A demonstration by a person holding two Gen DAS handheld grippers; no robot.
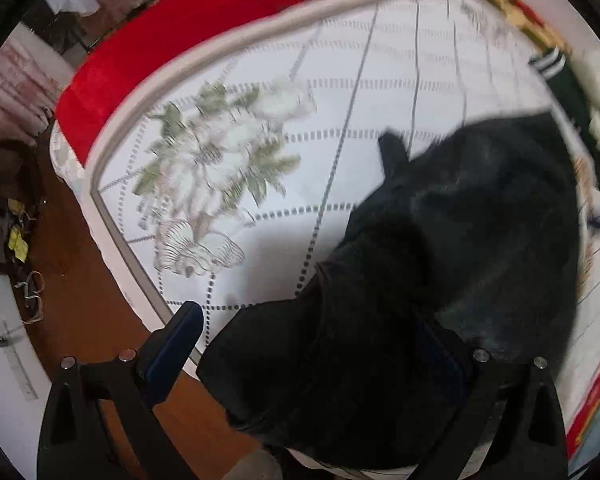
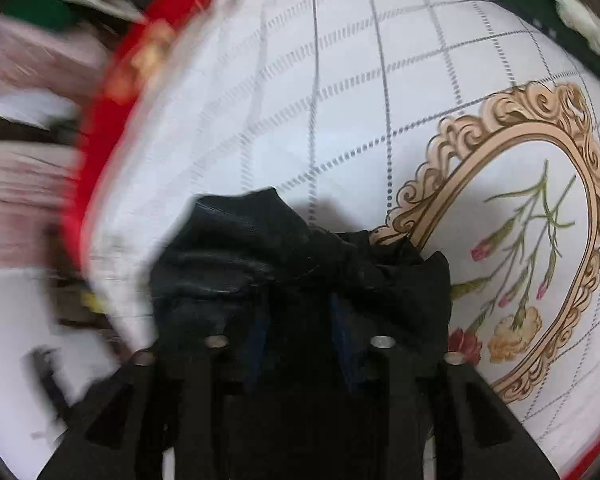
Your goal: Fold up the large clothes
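1. Black garment: bunched in a heap on the bed near its front edge, a fold spilling over that edge between the fingers of the left gripper. Left jaws stand wide apart; the left finger is clear of the cloth, the right one buried under it.
2. Black garment, right wrist view: gathered around the right gripper, whose blue-padded fingers sit close together, clamped on the fabric.
3. Bed cover: white, grey grid lines, floral print; an ornate oval frame motif lies just right of the garment.
4. Red blanket: along the cover's far edge.
5. Green striped garment: at the far right corner.
6. Brown floor: below the bed's left edge; clutter blurred.
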